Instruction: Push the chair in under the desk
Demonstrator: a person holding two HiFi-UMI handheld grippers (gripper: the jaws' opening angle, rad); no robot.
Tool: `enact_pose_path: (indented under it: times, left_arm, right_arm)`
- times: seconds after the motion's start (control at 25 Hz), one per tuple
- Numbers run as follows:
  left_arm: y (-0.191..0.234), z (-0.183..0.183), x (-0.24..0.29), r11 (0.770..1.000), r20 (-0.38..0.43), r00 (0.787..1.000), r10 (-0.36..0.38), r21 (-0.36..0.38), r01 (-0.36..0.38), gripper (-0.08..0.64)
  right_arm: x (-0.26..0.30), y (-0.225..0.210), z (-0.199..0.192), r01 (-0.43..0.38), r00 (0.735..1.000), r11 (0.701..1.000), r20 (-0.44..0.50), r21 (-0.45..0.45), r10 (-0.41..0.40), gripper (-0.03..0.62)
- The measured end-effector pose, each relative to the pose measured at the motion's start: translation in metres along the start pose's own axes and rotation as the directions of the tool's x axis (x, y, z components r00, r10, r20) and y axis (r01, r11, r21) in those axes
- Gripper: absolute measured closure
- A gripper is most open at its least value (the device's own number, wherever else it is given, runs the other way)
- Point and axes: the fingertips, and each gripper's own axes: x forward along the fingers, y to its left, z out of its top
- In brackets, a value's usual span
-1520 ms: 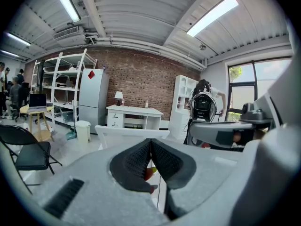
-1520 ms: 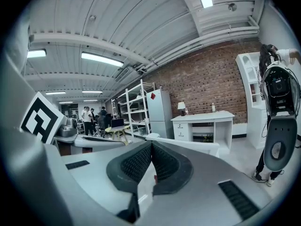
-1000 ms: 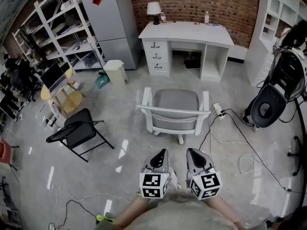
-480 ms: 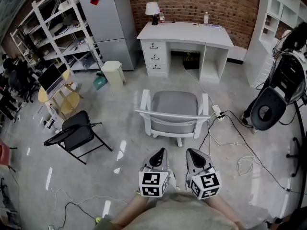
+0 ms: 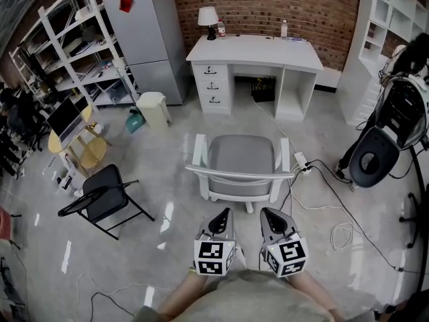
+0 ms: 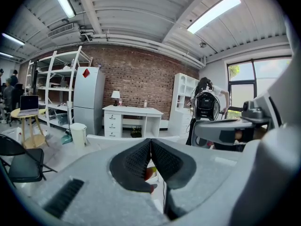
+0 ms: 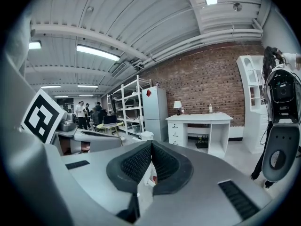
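Against the brick wall at the far end stands the white bench [image 5: 255, 49], its kneehole open toward the room. Well short of it, out on the grey floor [image 5: 221, 119], sits the chair [image 5: 241, 156] — white frame, grey seat, backrest turned toward the person and seat toward the bench. A wide strip of bare floor lies between the two, so by my reading none of the pushing is done: the chair has not started under, and the whole run to the kneehole is left. It looks roughly lined up with the opening, perhaps a little to its left, which should keep the push near straight.

Nearer than the chair, the left gripper [image 5: 222, 215] and the right gripper [image 5: 269, 213] hang side by side, near the backrest but apart from it. The left fingers [image 6: 134, 161] and the right fingers [image 7: 135, 165] are clenched on nothing, pad against pad. Meeting the backrest is not yet done, I judge.

Hard to settle: the chair's base is mostly hidden under the seat, so I cannot tell whether it rolls. A power strip [image 5: 299, 161] with its cable lies just beside the chair on the right gripper's side — whether a leg touches it is unclear. The dark thing inside the kneehole is too small to name.
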Motion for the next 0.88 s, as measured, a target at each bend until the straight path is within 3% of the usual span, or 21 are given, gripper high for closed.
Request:
enact_pose_path:
  times: [0.88]
  left_arm:
    - [0.042,0.019,0.07,0.999,-0.049,0.998,-0.037,0.033,0.039,0.548]
  right_arm:
    - [0.078,-0.031,0.008,0.009,0.998,0.998,-0.069,-0.054,-0.013,0.583]
